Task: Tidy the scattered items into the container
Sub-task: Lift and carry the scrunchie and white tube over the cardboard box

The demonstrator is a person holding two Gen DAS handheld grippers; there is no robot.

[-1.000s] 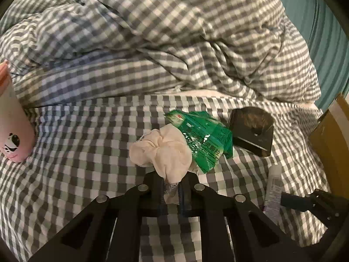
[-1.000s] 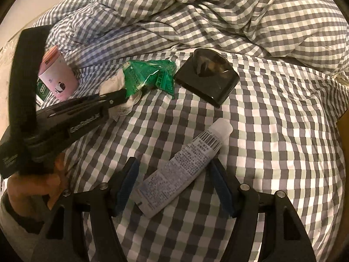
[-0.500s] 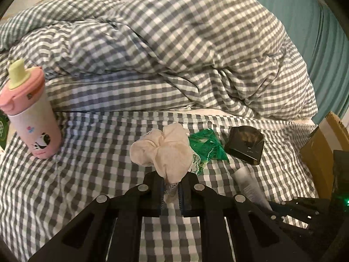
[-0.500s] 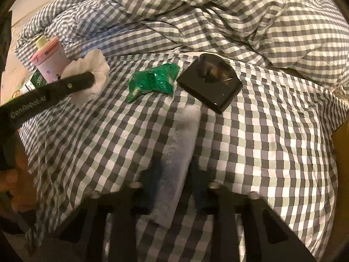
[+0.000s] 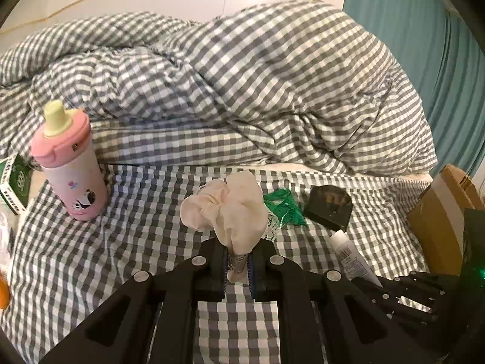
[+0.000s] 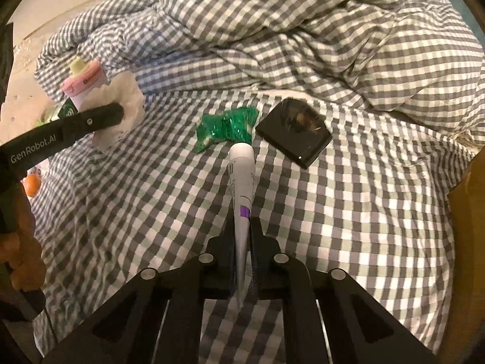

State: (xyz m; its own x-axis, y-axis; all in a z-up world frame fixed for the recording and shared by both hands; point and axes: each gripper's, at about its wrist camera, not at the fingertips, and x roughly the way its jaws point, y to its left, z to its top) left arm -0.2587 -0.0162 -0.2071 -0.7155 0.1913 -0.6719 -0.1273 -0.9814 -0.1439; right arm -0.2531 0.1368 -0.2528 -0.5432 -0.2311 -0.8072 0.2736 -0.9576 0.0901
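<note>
My left gripper (image 5: pixel 237 265) is shut on a cream cloth scrunchie (image 5: pixel 225 212), held up above the checked bed sheet. In the right wrist view the same scrunchie (image 6: pixel 121 121) shows behind the left gripper's fingers (image 6: pixel 100 118). My right gripper (image 6: pixel 242 242) is shut on the flat end of a white tube (image 6: pixel 241 176), cap pointing away. The tube (image 5: pixel 348 254) also shows at the lower right of the left wrist view. A green crumpled wrapper (image 6: pixel 225 129) and a black case (image 6: pixel 294 130) lie on the sheet. A brown cardboard box (image 5: pixel 439 209) stands at the right bed edge.
A pink sippy bottle (image 5: pixel 68 163) stands at the left beside a green-and-white carton (image 5: pixel 13 183). A bunched checked duvet (image 5: pixel 242 91) fills the back. A teal curtain (image 5: pixel 424 45) hangs at the right. An orange object (image 6: pixel 31 183) lies at the left edge.
The right gripper closed on the tube and lifted it. The left gripper rose with the scrunchie, away from the green wrapper, bringing the pink bottle fully into view.
</note>
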